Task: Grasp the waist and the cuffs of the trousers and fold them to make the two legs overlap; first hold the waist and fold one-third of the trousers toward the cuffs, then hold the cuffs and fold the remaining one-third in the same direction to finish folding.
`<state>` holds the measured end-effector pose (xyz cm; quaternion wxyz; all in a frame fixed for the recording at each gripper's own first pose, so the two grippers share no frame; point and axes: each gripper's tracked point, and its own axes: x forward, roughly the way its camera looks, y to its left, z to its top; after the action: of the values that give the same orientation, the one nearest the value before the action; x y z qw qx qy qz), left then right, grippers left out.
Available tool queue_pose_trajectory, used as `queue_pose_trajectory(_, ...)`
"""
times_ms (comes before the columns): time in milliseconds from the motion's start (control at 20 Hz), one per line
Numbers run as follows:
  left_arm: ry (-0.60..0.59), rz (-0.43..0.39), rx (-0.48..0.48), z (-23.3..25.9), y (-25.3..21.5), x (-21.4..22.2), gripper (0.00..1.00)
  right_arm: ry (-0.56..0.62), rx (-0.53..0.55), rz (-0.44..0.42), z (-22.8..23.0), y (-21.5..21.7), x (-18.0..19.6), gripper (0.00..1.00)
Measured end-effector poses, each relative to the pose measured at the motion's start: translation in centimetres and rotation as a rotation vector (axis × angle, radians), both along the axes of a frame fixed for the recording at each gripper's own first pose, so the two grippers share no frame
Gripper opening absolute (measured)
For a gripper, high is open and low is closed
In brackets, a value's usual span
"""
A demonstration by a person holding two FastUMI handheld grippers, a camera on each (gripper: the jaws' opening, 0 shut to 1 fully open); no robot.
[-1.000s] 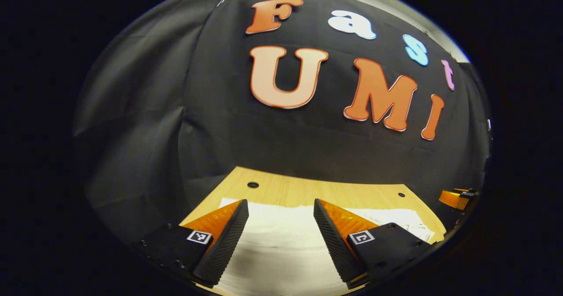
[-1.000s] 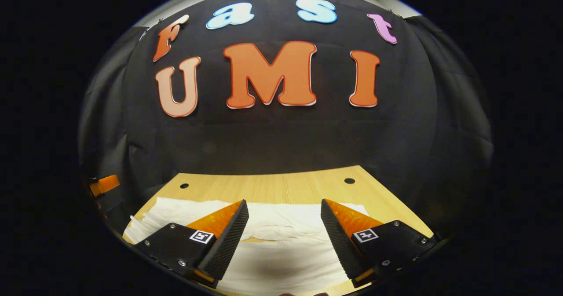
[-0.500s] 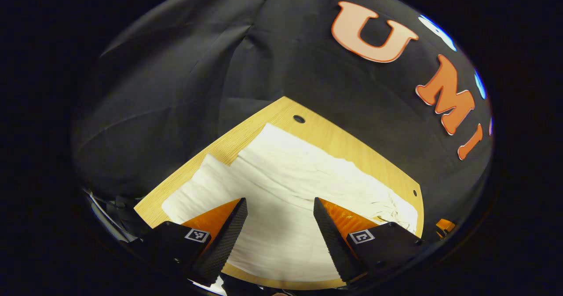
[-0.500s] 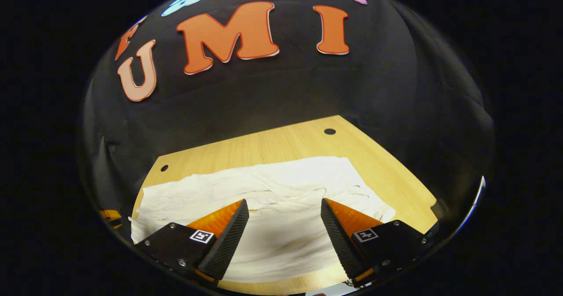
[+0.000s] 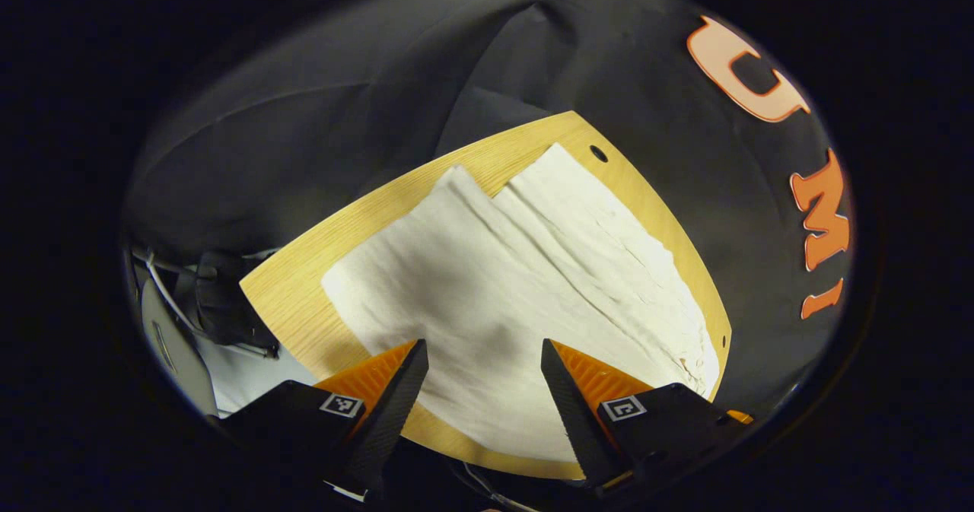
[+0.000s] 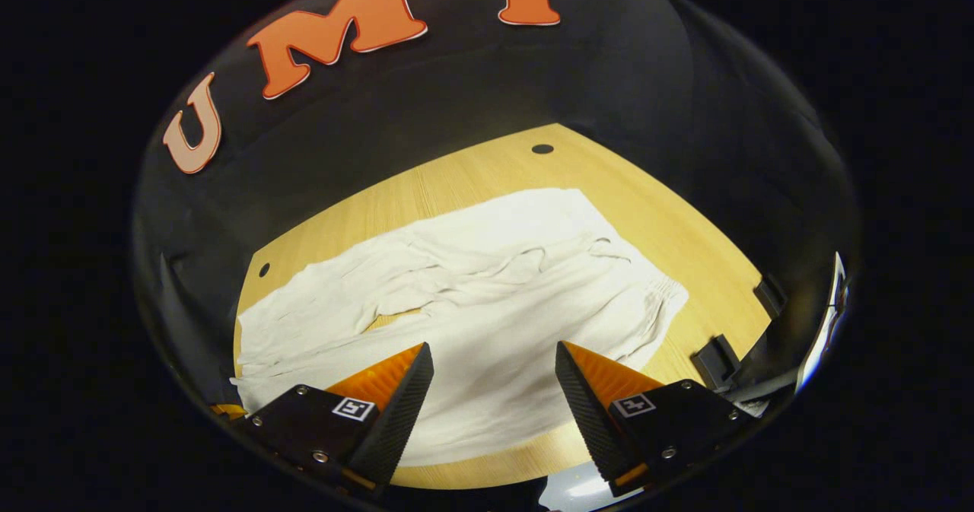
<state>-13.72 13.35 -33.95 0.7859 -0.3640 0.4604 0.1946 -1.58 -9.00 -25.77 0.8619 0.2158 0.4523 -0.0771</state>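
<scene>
Trousers (image 6: 487, 322) laid flat, legs side by side. Left gripper (image 5: 483, 352) and right gripper (image 6: 494, 356) held apart, empty. Waist and near-leg cuffs to be pinched first.

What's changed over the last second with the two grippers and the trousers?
Both cameras have tipped downward and risen: a second ago they faced the booth wall, now they look down on the trousers spread on the table. The left gripper also swung leftward. Both it and the right gripper stayed open and took hold of nothing. The trousers lie as before, unfolded.
</scene>
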Motion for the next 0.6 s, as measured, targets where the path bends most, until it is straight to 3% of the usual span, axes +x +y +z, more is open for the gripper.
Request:
queue_pose_trajectory(50,0.008,0.023,-0.019,-0.5,0.4,-0.7,1.00,0.013,0.020,-0.018,-0.5,-0.1,-0.3,0.97)
queue_pose_trajectory(400,0.034,0.142,-0.151,-3.3,2.7,-3.8,0.98,0.094,0.193,-0.194,-3.2,-0.9,-2.7,0.98)
queue_pose_trajectory(450,0.007,0.170,-0.165,-3.2,3.0,-3.5,1.00,0.101,0.218,-0.207,-3.7,-1.1,-2.9,0.98)
queue_pose_trajectory(500,-0.009,0.191,-0.180,-3.1,3.2,-3.4,0.94,0.112,0.227,-0.222,-4.3,-1.7,-3.2,0.98)
queue_pose_trajectory(600,-0.037,0.224,-0.201,-2.8,3.5,-3.1,0.94,0.145,0.237,-0.246,-5.9,-3.2,-4.0,0.98)
